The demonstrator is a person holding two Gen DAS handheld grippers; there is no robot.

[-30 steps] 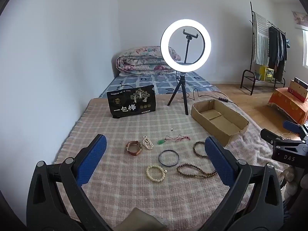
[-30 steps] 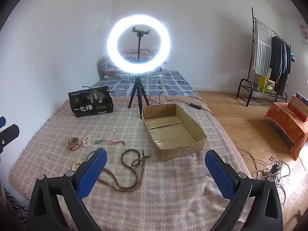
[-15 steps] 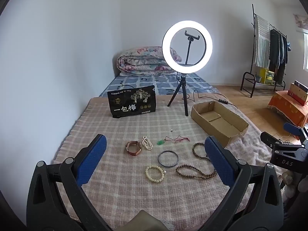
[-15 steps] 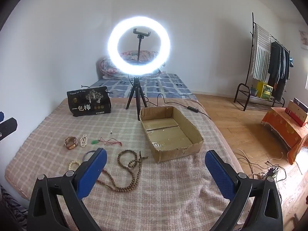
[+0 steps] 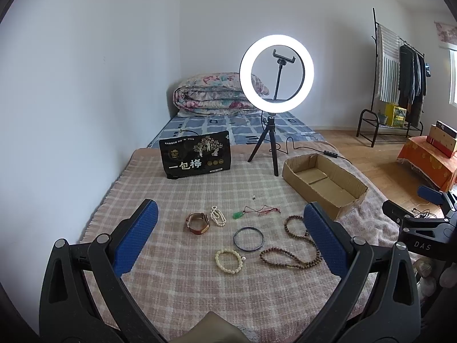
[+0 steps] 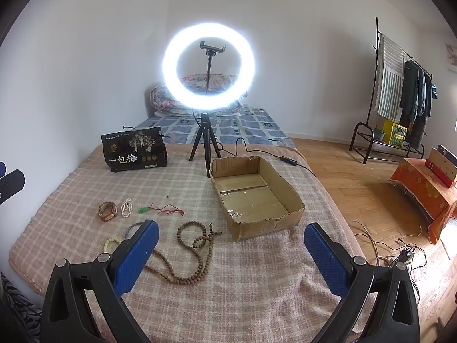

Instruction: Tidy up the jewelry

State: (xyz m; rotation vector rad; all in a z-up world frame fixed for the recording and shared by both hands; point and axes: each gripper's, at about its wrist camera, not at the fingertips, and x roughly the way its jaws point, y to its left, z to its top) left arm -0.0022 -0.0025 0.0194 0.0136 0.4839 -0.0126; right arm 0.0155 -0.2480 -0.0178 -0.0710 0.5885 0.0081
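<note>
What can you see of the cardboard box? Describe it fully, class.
The cardboard box is a shallow, open-topped brown tray, empty, with its taped bottom flaps showing. Its near wall is torn and ragged. It lies flat on the checked blanket, right of the jewelry, beside a leg of the ring light's tripod. Neither gripper touches it.

Pink-and-cream checked woven blanket (image 5: pixel 200 188) covers the surface. Plain brown cardboard box (image 6: pixel 254 194). Black snack bag (image 5: pixel 195 158) bears white characters. Long brown wooden bead necklace (image 6: pixel 188 254); cream bead bracelet (image 5: pixel 229 261); dark thin bangle (image 5: pixel 248 238); green pendant (image 5: pixel 237 215) on red cord.
</note>
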